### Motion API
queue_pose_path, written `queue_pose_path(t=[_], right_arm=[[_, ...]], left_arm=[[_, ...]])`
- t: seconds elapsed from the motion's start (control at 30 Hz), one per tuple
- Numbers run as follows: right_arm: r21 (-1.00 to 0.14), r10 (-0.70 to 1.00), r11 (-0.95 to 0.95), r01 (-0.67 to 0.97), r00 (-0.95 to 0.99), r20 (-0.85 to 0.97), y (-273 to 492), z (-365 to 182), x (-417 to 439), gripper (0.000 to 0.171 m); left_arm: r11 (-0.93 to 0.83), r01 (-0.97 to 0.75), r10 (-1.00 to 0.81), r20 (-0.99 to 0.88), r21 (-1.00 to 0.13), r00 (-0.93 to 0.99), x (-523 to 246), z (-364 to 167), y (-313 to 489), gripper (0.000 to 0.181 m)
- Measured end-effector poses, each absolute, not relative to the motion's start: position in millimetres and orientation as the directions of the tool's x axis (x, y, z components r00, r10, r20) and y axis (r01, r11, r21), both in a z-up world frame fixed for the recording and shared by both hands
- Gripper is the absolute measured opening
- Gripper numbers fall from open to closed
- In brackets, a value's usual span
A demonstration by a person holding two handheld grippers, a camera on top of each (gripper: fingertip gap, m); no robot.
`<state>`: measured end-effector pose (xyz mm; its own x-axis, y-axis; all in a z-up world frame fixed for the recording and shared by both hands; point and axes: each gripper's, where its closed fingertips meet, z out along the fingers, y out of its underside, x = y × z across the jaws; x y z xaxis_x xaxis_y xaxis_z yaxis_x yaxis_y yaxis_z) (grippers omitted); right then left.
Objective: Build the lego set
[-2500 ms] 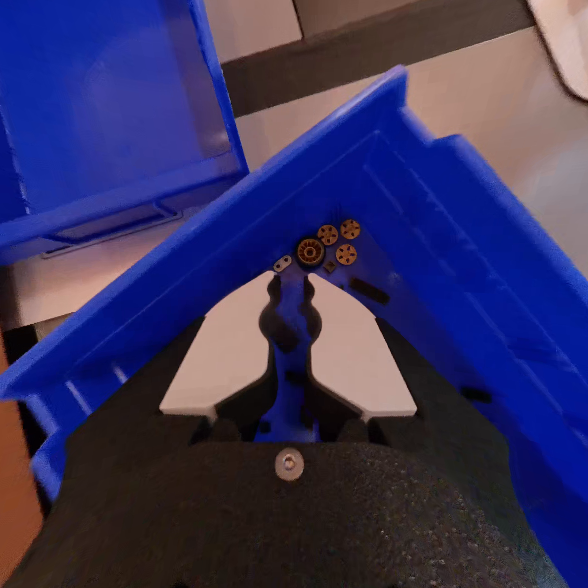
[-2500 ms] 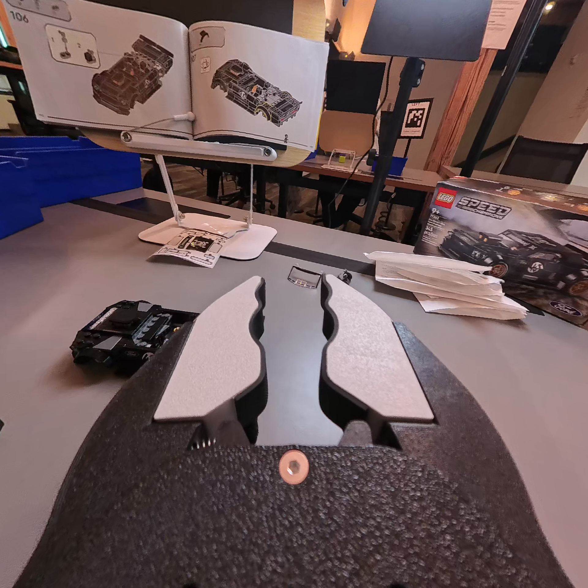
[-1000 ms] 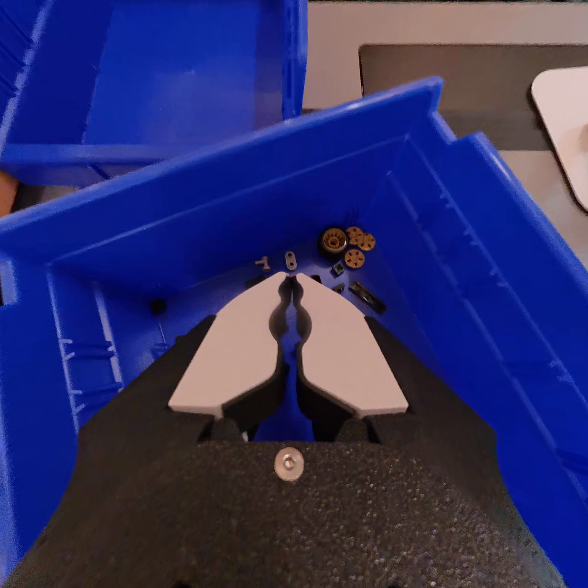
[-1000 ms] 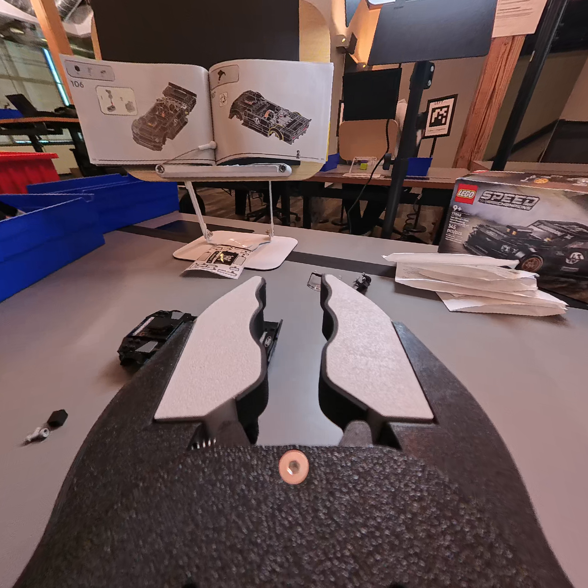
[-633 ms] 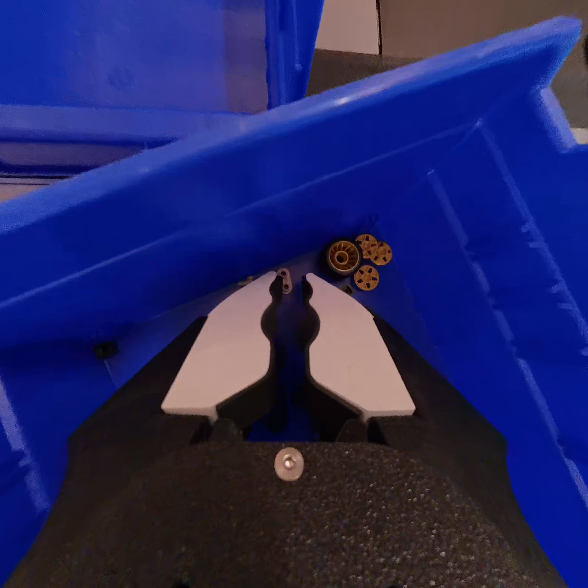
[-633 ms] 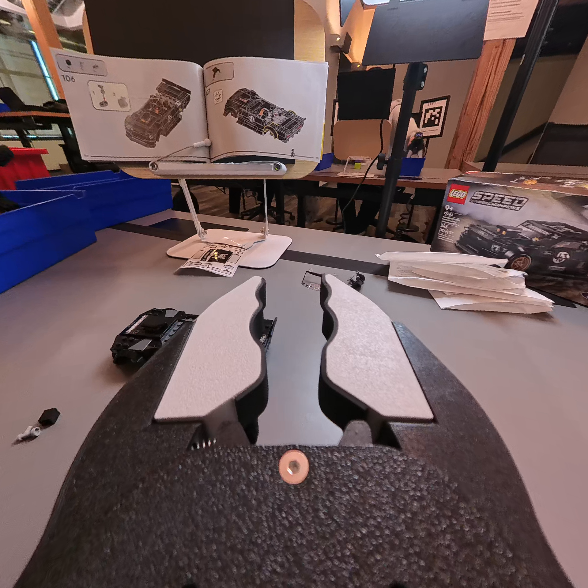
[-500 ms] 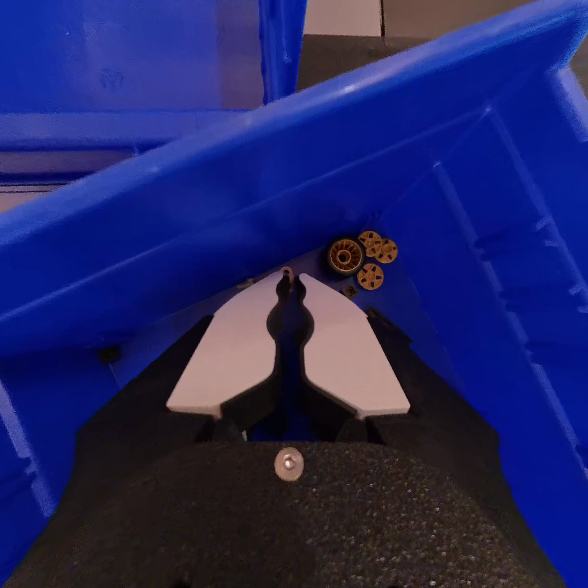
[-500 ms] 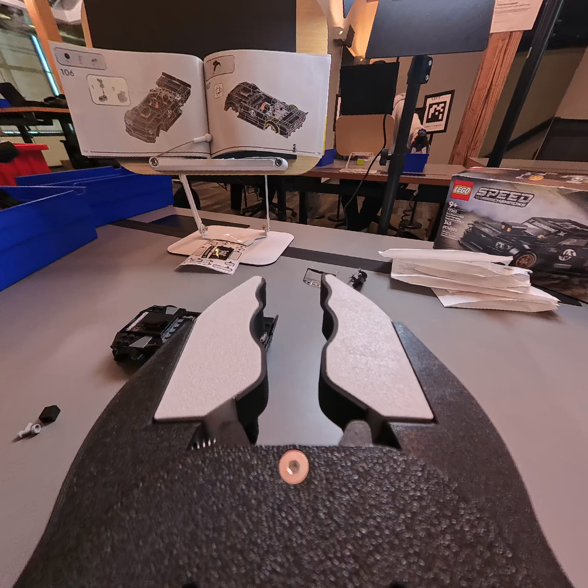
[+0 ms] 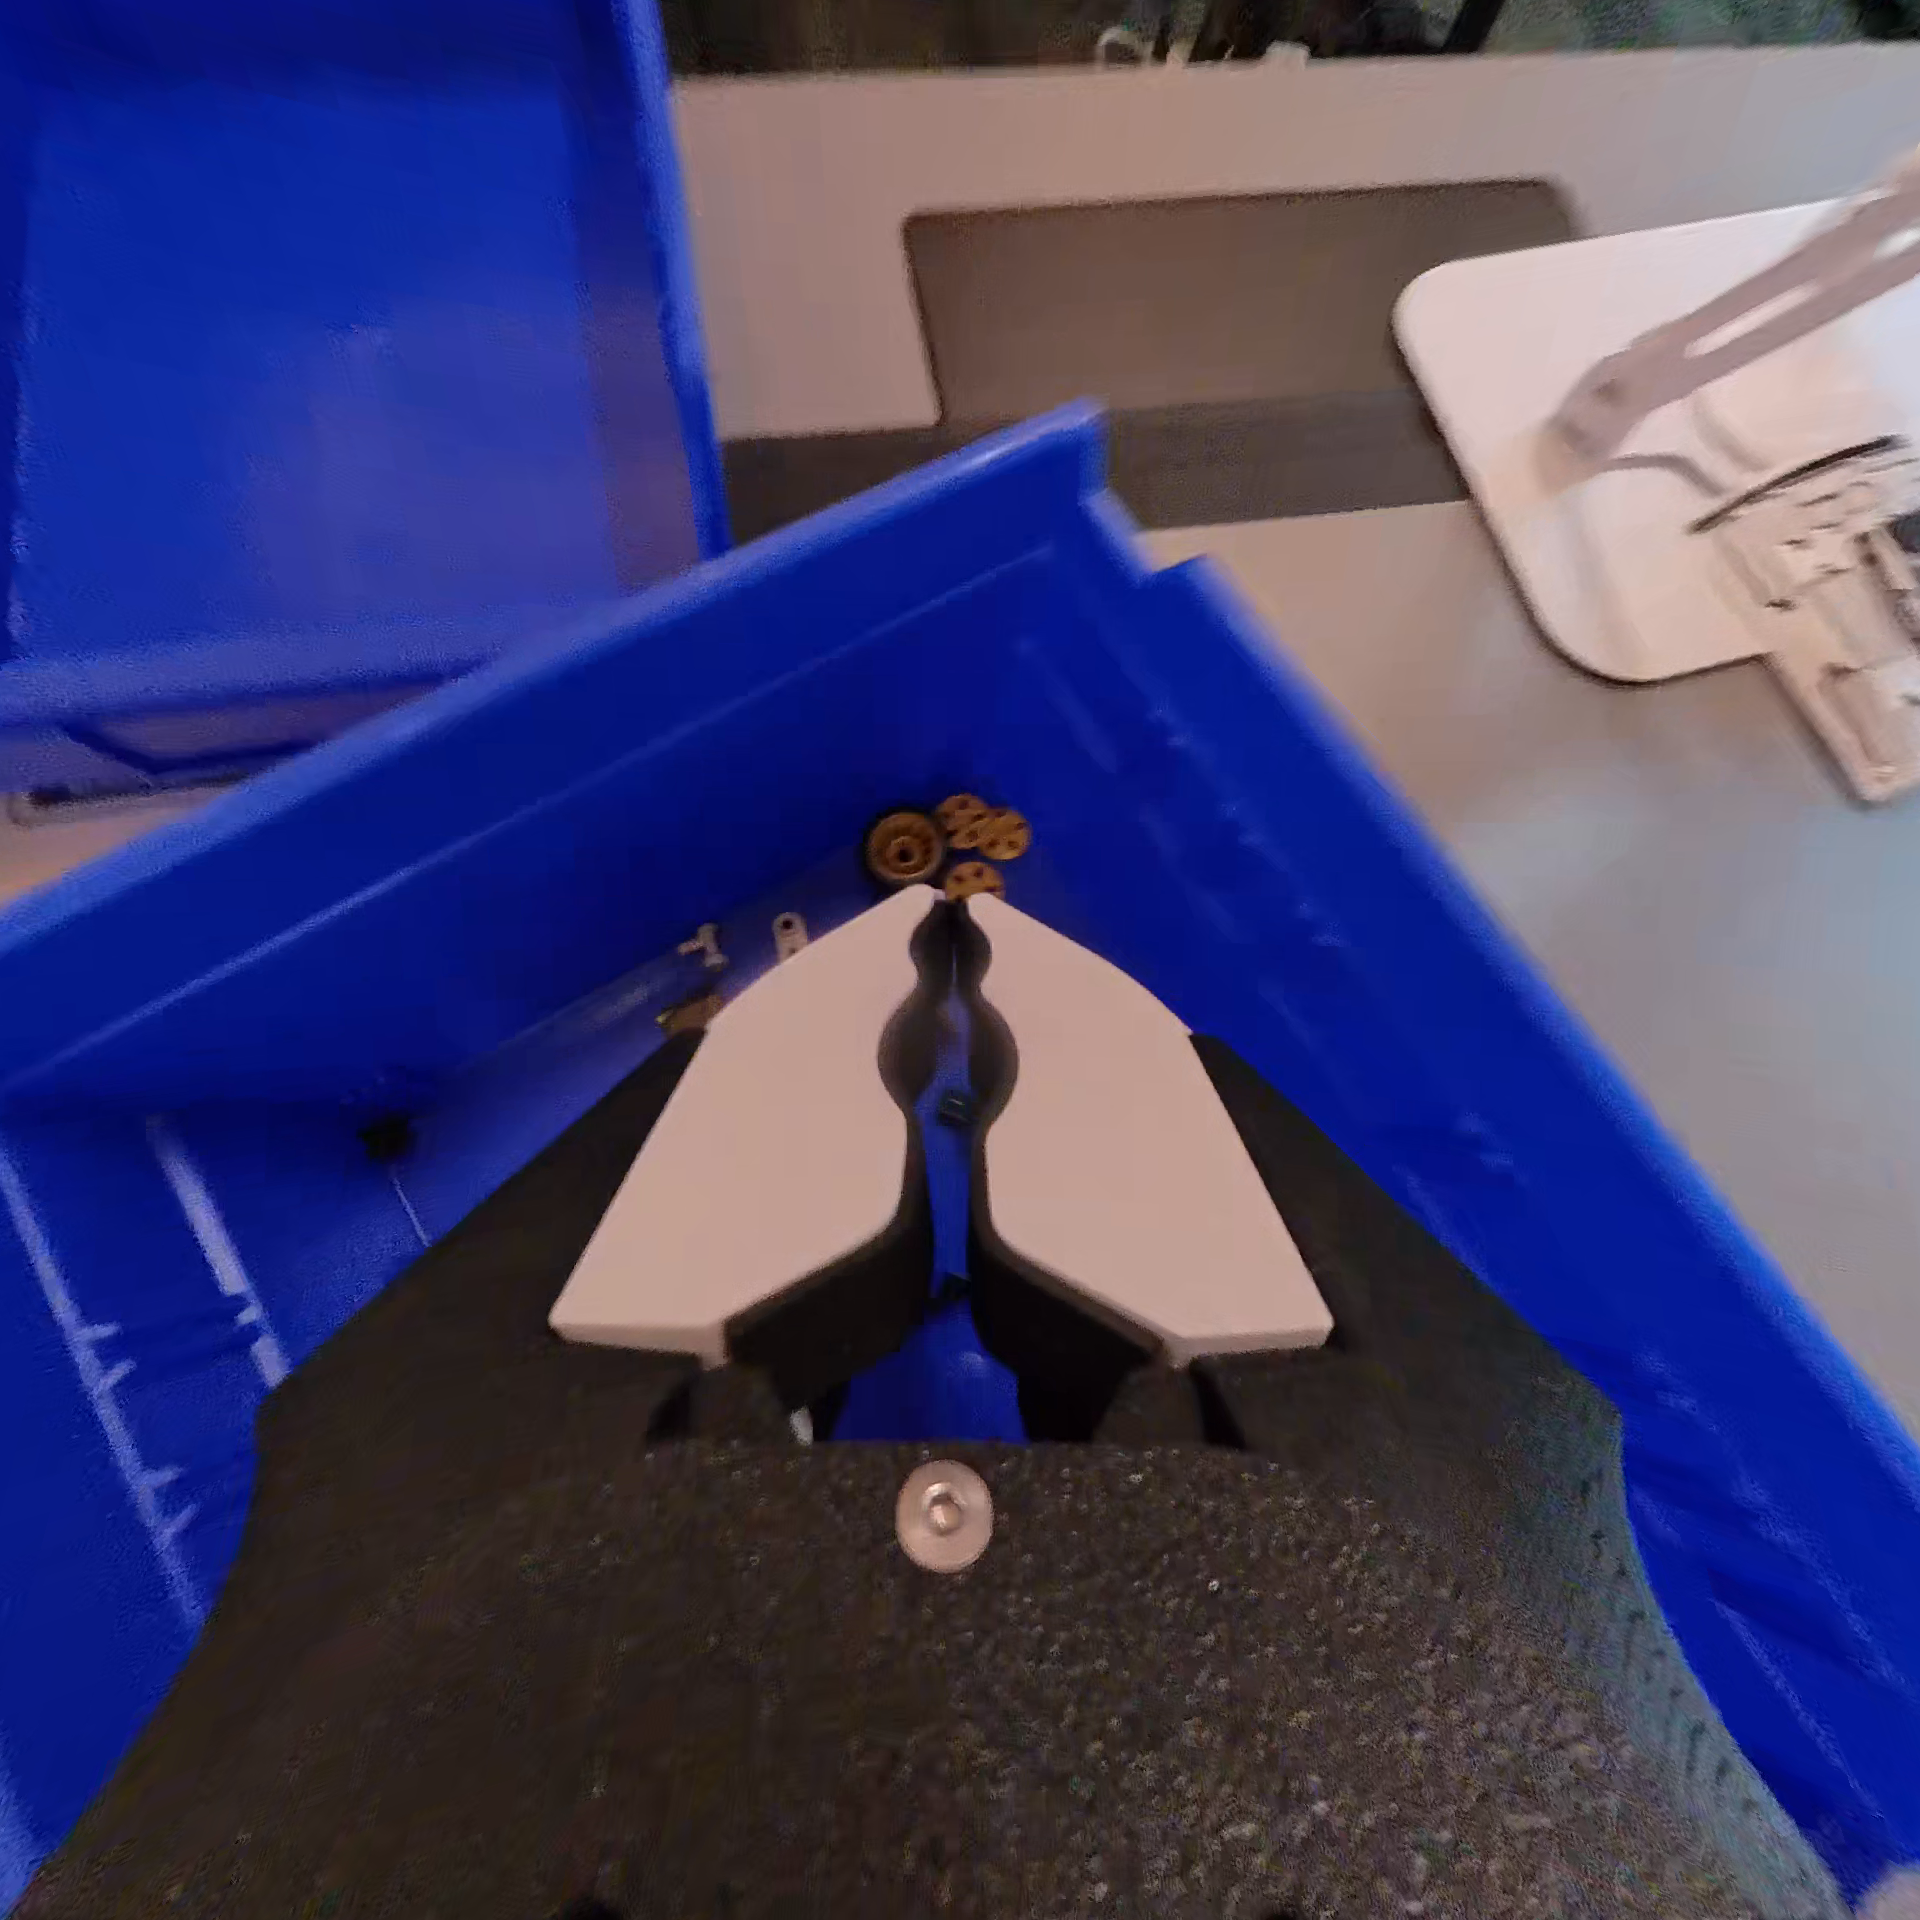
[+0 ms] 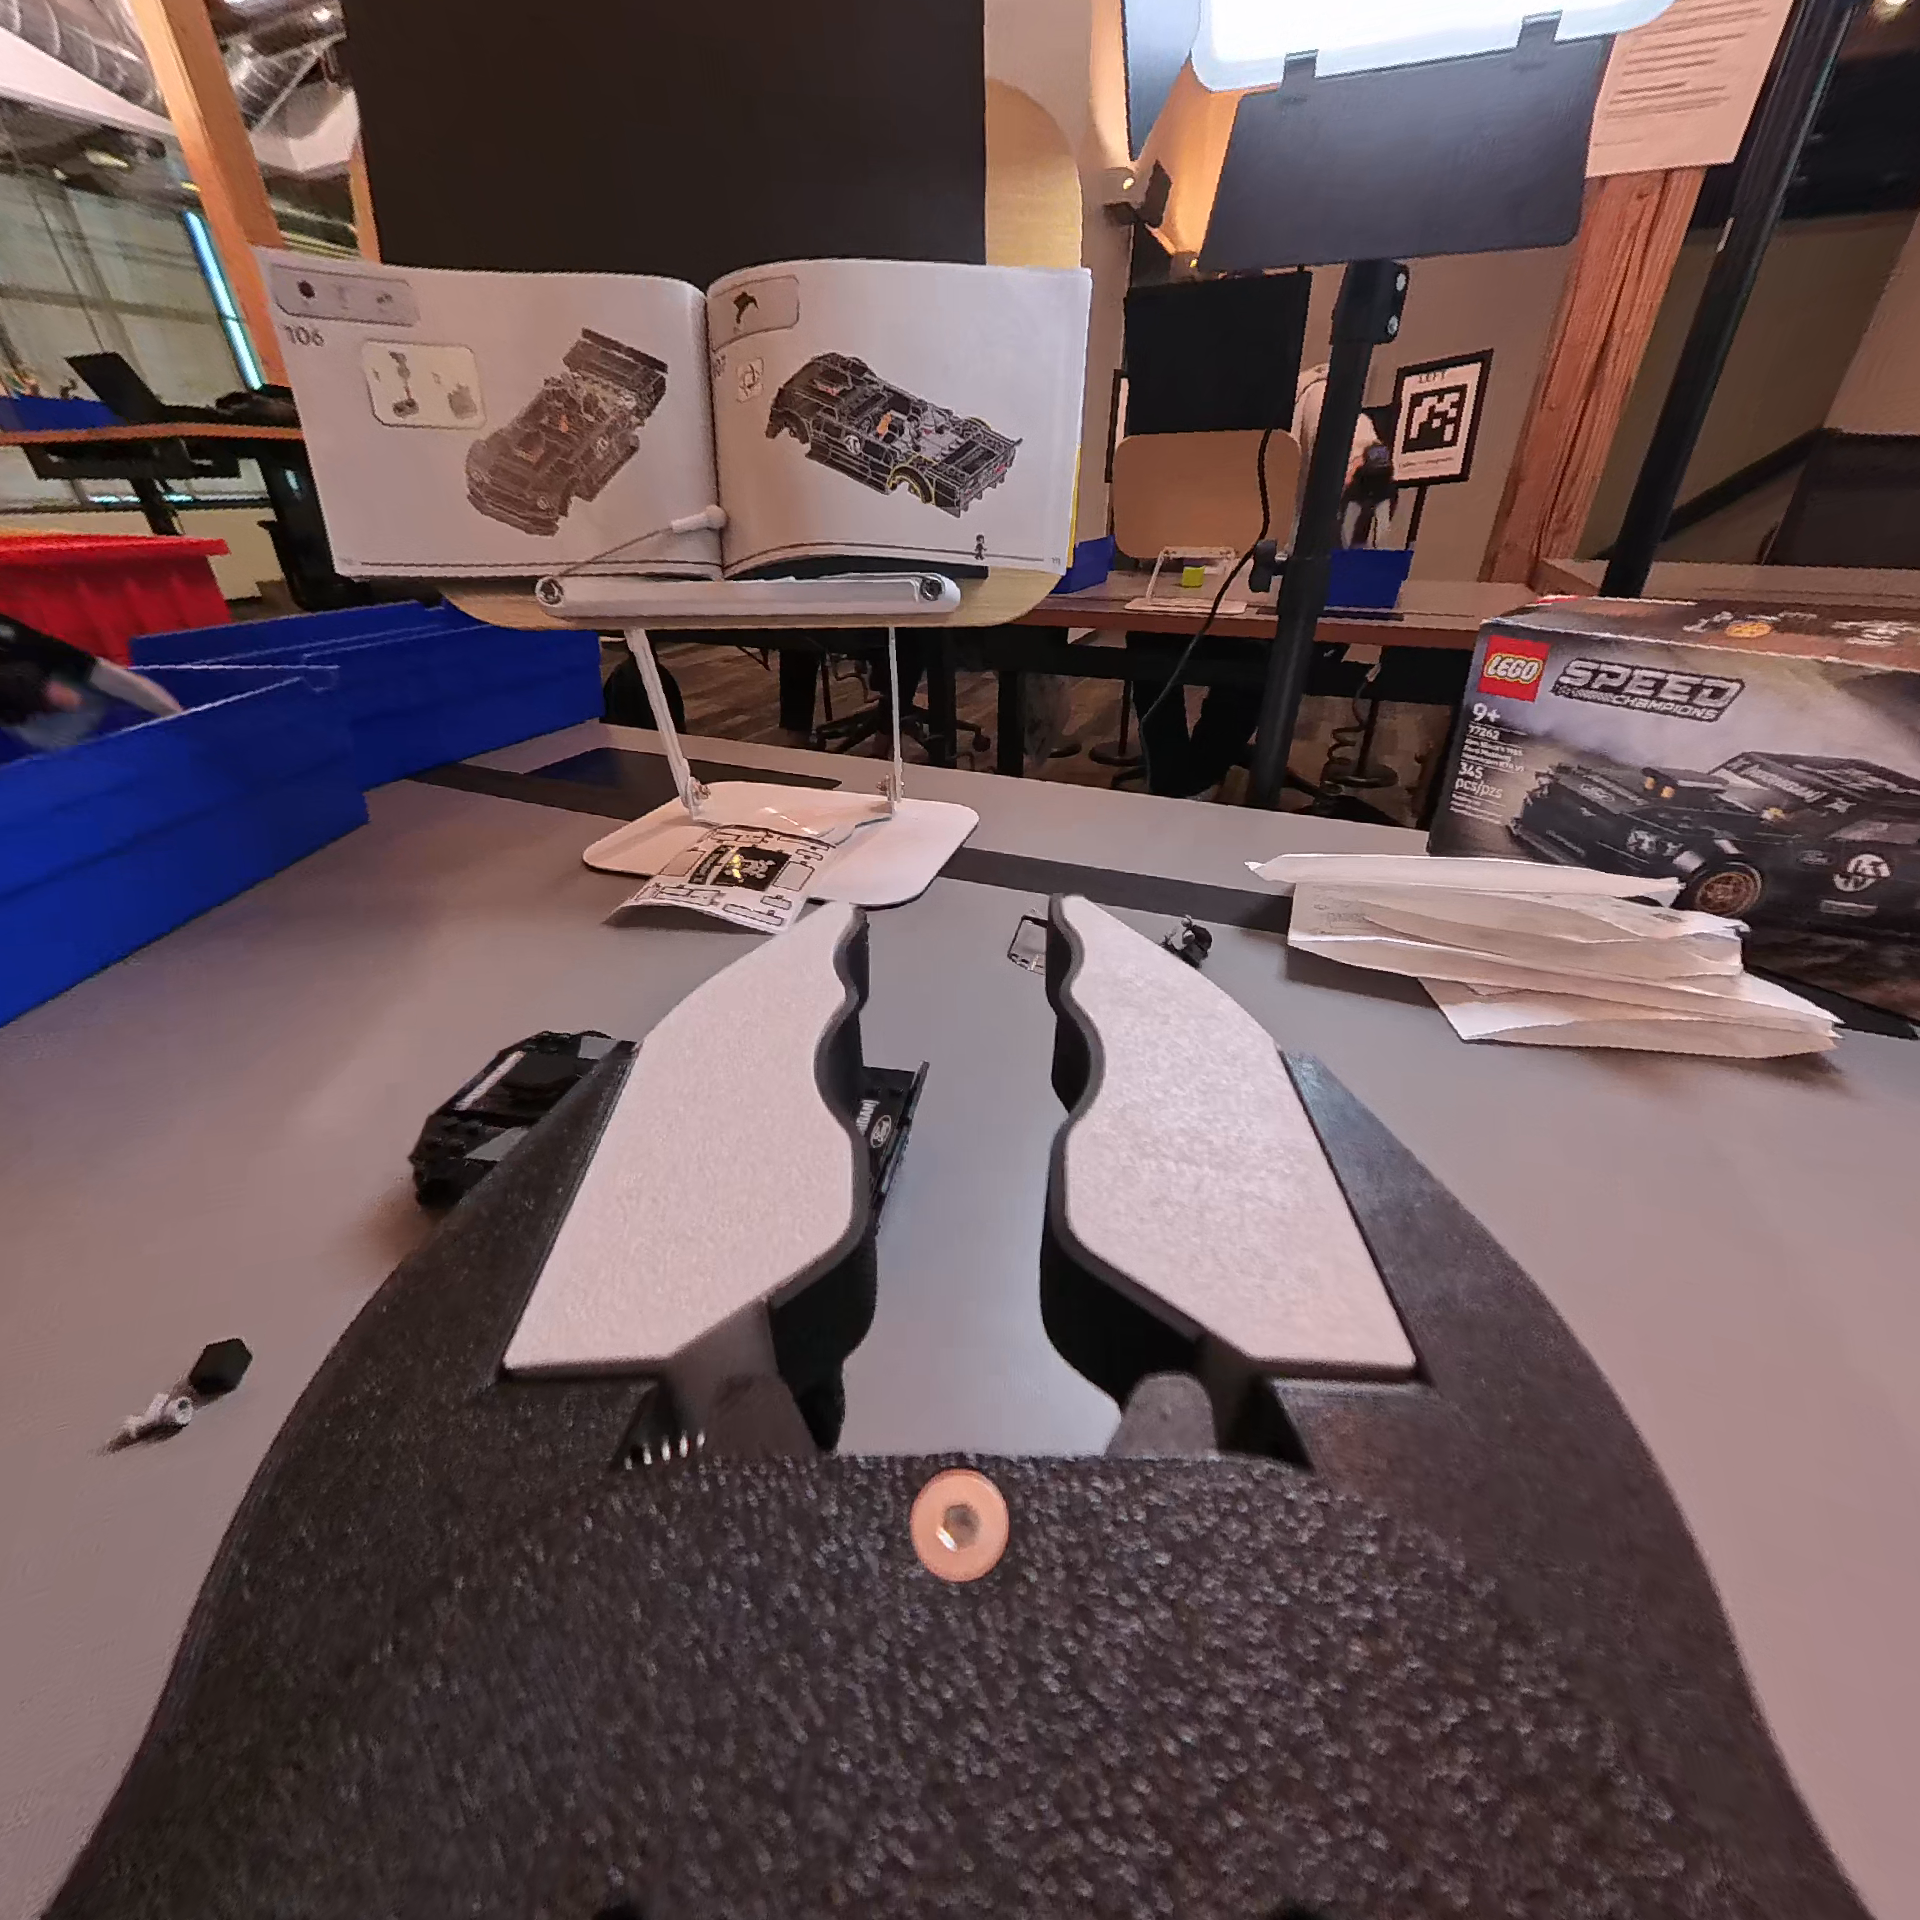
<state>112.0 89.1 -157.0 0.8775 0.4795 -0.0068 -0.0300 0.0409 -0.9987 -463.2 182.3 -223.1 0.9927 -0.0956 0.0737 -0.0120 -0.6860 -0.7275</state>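
Now we have the left gripper (image 9: 951, 902) down inside the blue bin (image 9: 1299, 935), its tips nearly pressed together, while the right gripper (image 10: 954, 914) hovers over the grey table (image 10: 1558, 1195) with its fingers spread and nothing between them.

Just beyond the left fingertips lie the gold wheel hubs (image 9: 951, 847) in the bin's far corner, and a few small grey pieces (image 9: 792, 932) sit to the left of the tips; whether the tips pinch anything we cannot tell (the view is blurred). Partly hidden behind the right gripper's left finger is the black lego car body (image 10: 499, 1112), and past the fingertips stands the open instruction booklet (image 10: 686, 416) on its white stand (image 10: 790, 821). Off to the right of the fingers are folded paper bags (image 10: 1538, 966) and the set's box (image 10: 1704, 758).
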Motion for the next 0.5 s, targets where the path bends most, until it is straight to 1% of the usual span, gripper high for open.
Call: queue_pose_path(t=[0.07, 0.13, 0.17, 0.2, 0.23, 0.33, 0.4, 0.43, 0.5], right_arm=[[-0.998, 0.487, 0.047, -0.031, 0.873, -0.004, 87.5, -155.5, 110.1, 0.033], [-0.998, 0.494, 0.053, -0.034, 0.869, -0.003, 86.0, -153.8, 108.3, 0.033], [-0.998, 0.497, 0.056, -0.033, 0.868, -0.001, 85.4, -153.1, 107.7, 0.033], [-0.998, 0.497, 0.058, -0.031, 0.867, 0.002, 84.9, -152.9, 107.3, 0.033], [-0.998, 0.497, 0.058, -0.028, 0.868, 0.005, 84.5, -153.1, 107.0, 0.033], [-0.999, 0.492, 0.051, -0.013, 0.871, 0.014, 84.4, -156.2, 106.9, 0.033], [-0.999, 0.488, 0.045, -0.004, 0.873, 0.018, 85.0, -158.6, 107.2, 0.033], [-0.999, 0.486, 0.042, -0.002, 0.874, 0.019, 85.5, -159.4, 107.4, 0.033], [-0.999, 0.483, 0.038, -0.002, 0.876, 0.016, 87.0, -160.4, 108.0, 0.033]], left_arm=[[-0.668, -0.102, -0.137, -0.014, -0.737, 0.991, -453.1, -203.0, 174.2, 0.001], [-0.696, -0.159, -0.138, -0.086, -0.7, 0.987, -455.8, -202.3, 170.3, 0.0], [-0.721, -0.141, -0.128, -0.07, -0.679, 0.989, -459.0, -208.9, 170.8, 0.0], [-0.74, -0.106, -0.111, -0.035, -0.664, 0.993, -463.0, -217.6, 173.7, 0.01], [-0.759, -0.069, -0.087, -0.004, -0.647, 0.996, -469.2, -228.6, 177.1, 0.015], [-0.787, 0.043, 0.009, 0.058, -0.615, 0.998, -490.8, -257.3, 189.9, 0.016], [-0.785, 0.128, 0.059, 0.133, -0.606, 0.989, -496.2, -268.2, 199.1, 0.016], [-0.784, 0.151, 0.069, 0.157, -0.602, 0.985, -496.8, -271.6, 203.1, 0.016], [-0.801, 0.144, 0.076, 0.139, -0.581, 0.987, -499.2, -279.6, 206.6, 0.016]])
